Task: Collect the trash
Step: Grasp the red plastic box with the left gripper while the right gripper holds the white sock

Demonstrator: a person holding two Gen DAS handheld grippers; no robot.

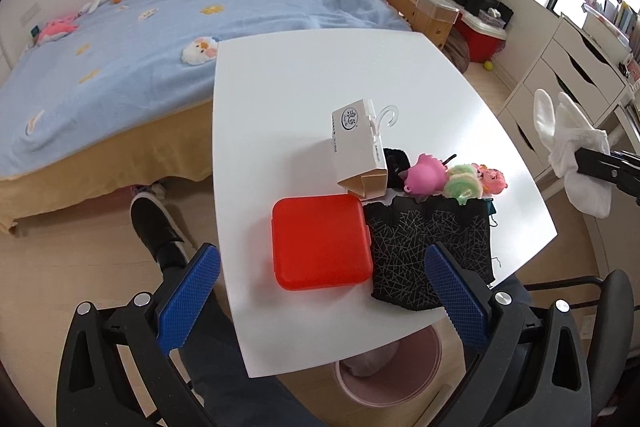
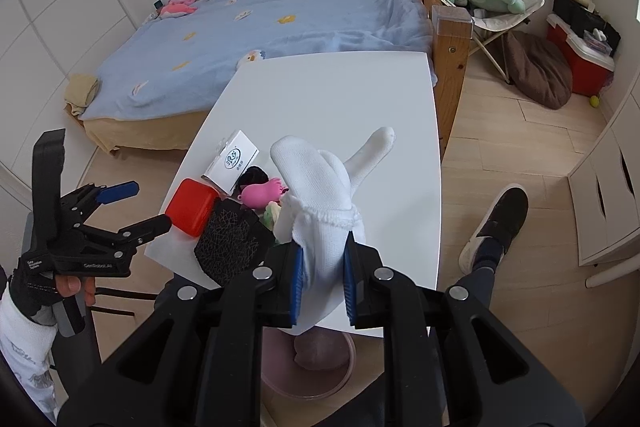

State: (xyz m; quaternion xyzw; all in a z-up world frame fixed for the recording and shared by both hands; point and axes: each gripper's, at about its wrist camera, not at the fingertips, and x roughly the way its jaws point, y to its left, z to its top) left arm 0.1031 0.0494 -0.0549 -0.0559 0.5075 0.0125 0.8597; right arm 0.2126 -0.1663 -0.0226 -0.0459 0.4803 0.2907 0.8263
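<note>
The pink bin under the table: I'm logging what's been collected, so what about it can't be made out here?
- Left wrist view: the pink bin is half covered by the table edge.
- Right wrist view: the right gripper and the white socks it clamps hide its near side.
- The lump inside stays unidentifiable.

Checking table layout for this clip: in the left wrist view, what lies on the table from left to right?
Red box → white carton → pink toy → green pom-pom.
</note>
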